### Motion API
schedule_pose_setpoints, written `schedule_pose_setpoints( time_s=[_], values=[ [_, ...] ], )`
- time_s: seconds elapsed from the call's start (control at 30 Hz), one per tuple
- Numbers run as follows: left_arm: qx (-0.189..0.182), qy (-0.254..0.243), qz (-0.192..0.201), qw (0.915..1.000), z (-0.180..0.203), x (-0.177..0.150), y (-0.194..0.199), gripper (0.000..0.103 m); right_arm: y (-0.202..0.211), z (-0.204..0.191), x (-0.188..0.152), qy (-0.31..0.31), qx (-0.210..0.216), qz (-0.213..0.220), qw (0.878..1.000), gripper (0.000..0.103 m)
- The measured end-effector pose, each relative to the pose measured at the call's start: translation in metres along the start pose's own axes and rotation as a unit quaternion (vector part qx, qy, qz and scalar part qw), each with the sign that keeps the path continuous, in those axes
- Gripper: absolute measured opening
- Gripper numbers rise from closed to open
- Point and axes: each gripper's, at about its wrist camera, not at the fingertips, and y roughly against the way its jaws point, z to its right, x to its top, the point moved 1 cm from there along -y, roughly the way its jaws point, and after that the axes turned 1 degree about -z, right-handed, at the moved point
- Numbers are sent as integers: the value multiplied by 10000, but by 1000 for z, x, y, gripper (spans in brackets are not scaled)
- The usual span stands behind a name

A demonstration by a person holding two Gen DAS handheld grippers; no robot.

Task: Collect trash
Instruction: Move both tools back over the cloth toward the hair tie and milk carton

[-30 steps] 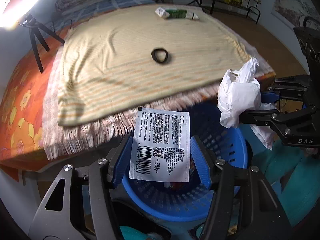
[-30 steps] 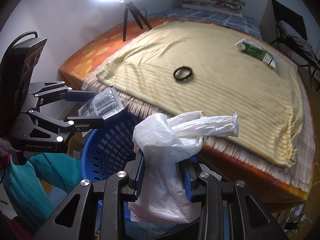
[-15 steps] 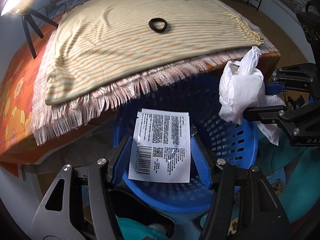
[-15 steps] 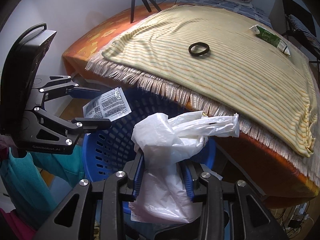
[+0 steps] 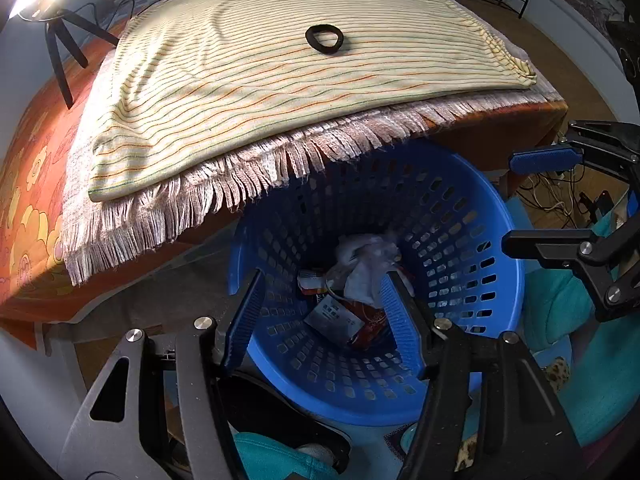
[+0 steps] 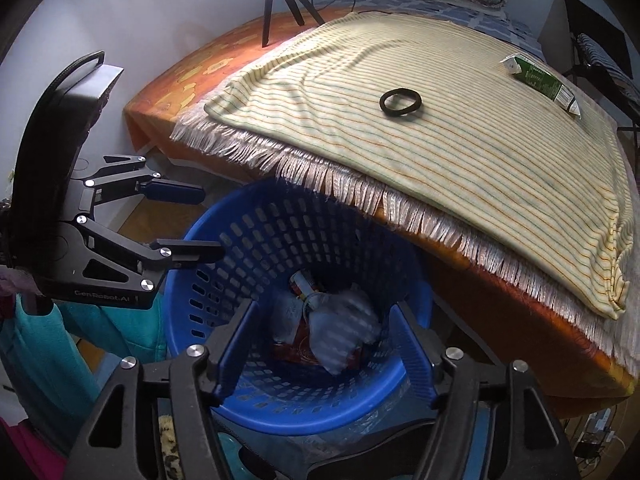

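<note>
Both grippers hang over the blue basket (image 5: 496, 248), which stands on the floor tucked partly under the fringed edge of the bed (image 5: 36, 208). The left gripper (image 5: 324, 308) has its jaws spread with nothing between them, and the right gripper (image 6: 320, 344) has just been opening its jaws; they too stand apart and empty, though through the gap the white plastic bag (image 6: 344, 332) shows blurred down in the basket, so it looks to be dropping or only just settled. In the left wrist view the bag lies crumpled on top of the other rubbish, with the printed sachet (image 5: 334, 316) beside a red wrapper at the bottom. So the drop-off step seems to be finishing: 2 pieces are in the basket and neither hand carries anything. What is left lies on the striped blanket (image 6: 460, 152) on the bed: a green and white tube (image 6: 540, 80) near the far edge, and a black ring (image 6: 400, 102), probably a hair tie, nearer the middle; whether that ring counts as trash I cannot tell. The next move likely calls for lifting one gripper clear of the basket rim and the fringe, carrying it across the bed to the tube, and setting the spread jaws across its narrow width, since it lies flat on soft cloth that may bunch under a low approach.
</note>
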Motion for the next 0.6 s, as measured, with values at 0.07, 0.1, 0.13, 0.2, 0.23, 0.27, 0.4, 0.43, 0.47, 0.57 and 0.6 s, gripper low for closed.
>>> schedule_pose_setpoints(
  time_s=[0.07,0.1,0.13,0.2,0.23,0.27,0.4,0.43,0.47,0.57,0.6],
  values=[
    [1,2,0,10000,0,0,0,62,-1,0,0,14,-37,-21,10000,70],
    [0,7,0,10000,-1,0,0,62,-1,0,0,24,-58,-24,10000,70],
    [0,17,4,10000,-1,0,0,62,-1,-1,0,39,-97,-22,9999,71],
    [4,30,15,10000,-3,2,1,62,0,-1,0,62,-142,17,9999,84],
    [3,40,30,10000,-3,3,1,62,1,-2,1,70,-166,53,9998,85],
    [4,44,40,10000,-4,4,2,62,3,-2,1,79,-191,87,9997,86],
    [-2,40,80,10000,-4,9,4,62,7,1,3,81,-309,161,9994,87],
    [1,31,93,10000,-3,10,4,62,8,1,3,74,-349,174,9992,88],
    [5,23,105,9999,-3,12,5,62,8,3,4,68,-382,183,9991,89],
    [18,6,134,9999,-2,18,5,62,11,6,4,43,-472,218,9986,89],
    [24,8,145,9999,-2,19,6,62,12,7,4,35,-507,230,9984,90]
  ],
)
